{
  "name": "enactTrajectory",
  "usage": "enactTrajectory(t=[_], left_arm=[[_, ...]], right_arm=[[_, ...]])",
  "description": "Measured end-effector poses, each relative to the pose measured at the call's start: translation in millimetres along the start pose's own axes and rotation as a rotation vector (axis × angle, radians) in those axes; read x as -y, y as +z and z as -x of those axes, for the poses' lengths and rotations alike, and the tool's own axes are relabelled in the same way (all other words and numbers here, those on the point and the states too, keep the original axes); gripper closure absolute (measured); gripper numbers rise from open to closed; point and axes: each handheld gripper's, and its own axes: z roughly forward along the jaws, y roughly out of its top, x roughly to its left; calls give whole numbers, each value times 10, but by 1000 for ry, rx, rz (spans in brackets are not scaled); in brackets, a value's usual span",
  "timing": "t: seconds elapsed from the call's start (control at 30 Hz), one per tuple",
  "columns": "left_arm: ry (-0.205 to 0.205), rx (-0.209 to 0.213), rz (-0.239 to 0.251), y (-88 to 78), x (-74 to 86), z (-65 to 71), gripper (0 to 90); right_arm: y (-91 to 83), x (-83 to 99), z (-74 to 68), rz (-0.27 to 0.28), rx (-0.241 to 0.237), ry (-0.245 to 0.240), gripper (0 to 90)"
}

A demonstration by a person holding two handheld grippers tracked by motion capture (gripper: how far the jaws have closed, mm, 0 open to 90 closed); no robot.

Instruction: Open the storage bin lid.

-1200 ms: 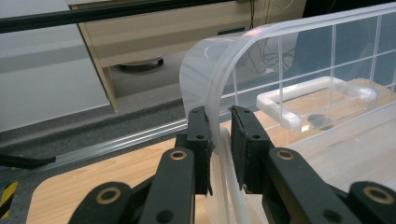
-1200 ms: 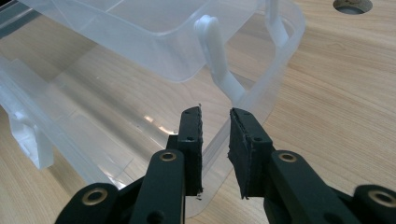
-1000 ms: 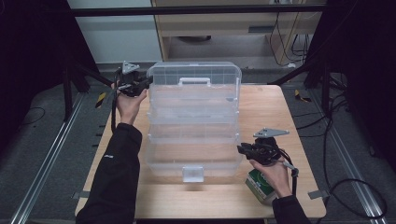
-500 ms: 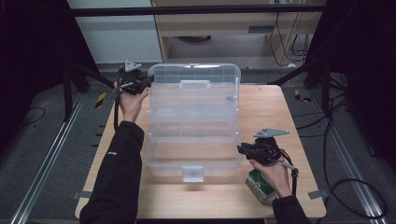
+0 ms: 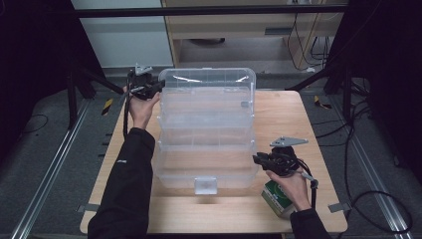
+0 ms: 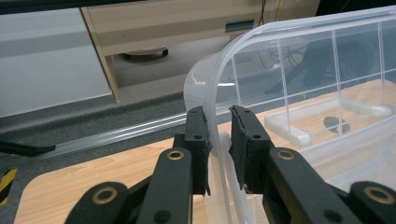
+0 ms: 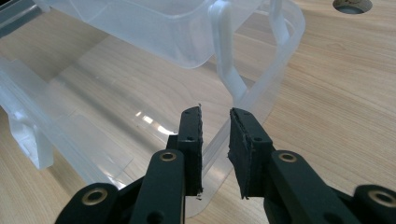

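A clear plastic tiered box stands unfolded on the wooden table, its tiers stepped back from a near tray with a white latch. My left gripper is at the far left corner of the top tier. Its jaws are shut on the curved clear rim, which runs between the pads. My right gripper is at the near right corner of the bottom tray. It is shut on that tray's rim, which passes between its pads.
A green and white carton lies on the table under the right hand. Beyond the table's far edge are a metal floor rail and a wooden cabinet. Cables trail on the floor at the right.
My left gripper has shifted slightly toward the far side at the top tier's corner. The right gripper and the box look unchanged.
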Motion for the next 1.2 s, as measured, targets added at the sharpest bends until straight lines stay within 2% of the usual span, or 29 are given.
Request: enactTrajectory(t=[0.67, 1.2], left_arm=[[-20, -17, -19, 146, 18, -25, 761], [-19, -30, -41, 225, 15, -29, 757]], right_arm=[[0, -2, 0, -2, 1, -3, 744], [-1, -5, -3, -6, 3, -3, 744]])
